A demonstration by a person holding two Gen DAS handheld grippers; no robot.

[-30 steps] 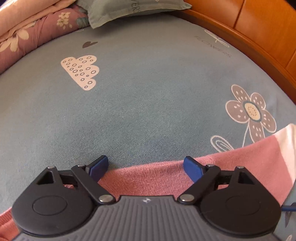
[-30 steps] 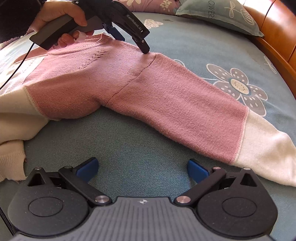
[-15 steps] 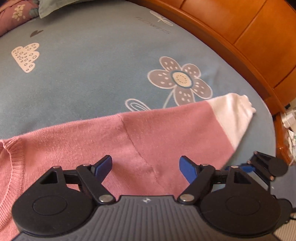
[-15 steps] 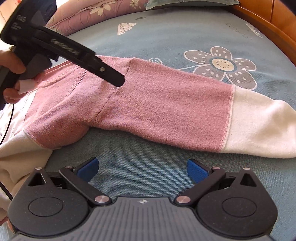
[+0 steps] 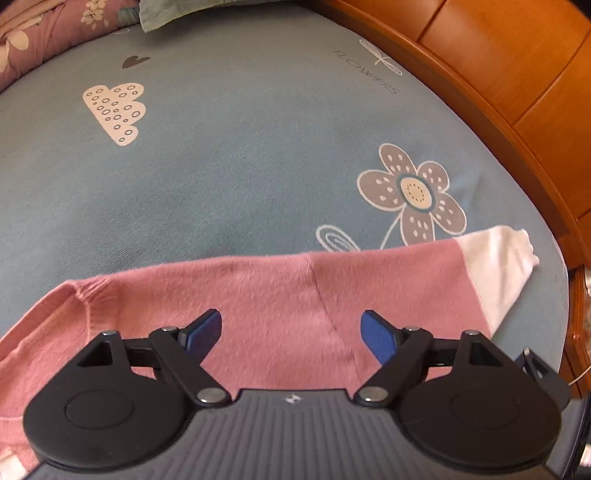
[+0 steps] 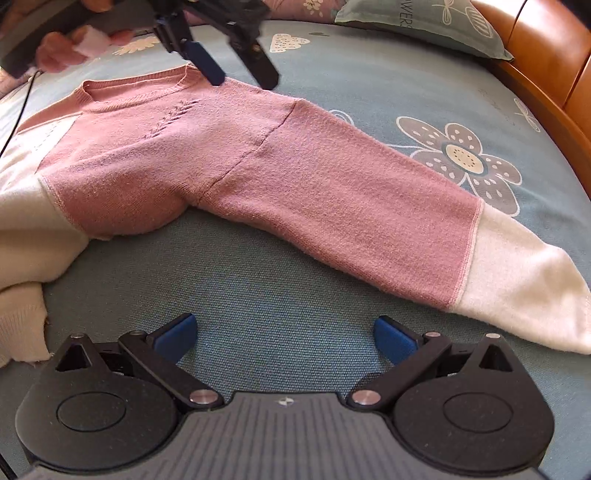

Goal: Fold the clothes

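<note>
A pink and cream knit sweater (image 6: 236, 155) lies spread on the blue bed sheet, its sleeve (image 6: 369, 210) stretched to the right and ending in a cream cuff (image 6: 524, 280). My left gripper (image 5: 291, 332) is open and hovers just over the sweater's shoulder (image 5: 295, 295), beside the collar (image 5: 85, 295). It shows in the right wrist view (image 6: 243, 75) above the collar (image 6: 136, 99), held by a hand. My right gripper (image 6: 284, 336) is open and empty over bare sheet in front of the sleeve.
The bed sheet (image 5: 221, 177) has flower and cloud prints. A wooden bed frame (image 5: 517, 92) curves along the right edge. A grey-green pillow (image 6: 417, 22) and a pink floral quilt (image 5: 44, 37) lie at the head of the bed.
My left gripper has swung back left along the shoulder toward the collar and stays open. My right gripper has pulled back slightly, so the whole sleeve shows.
</note>
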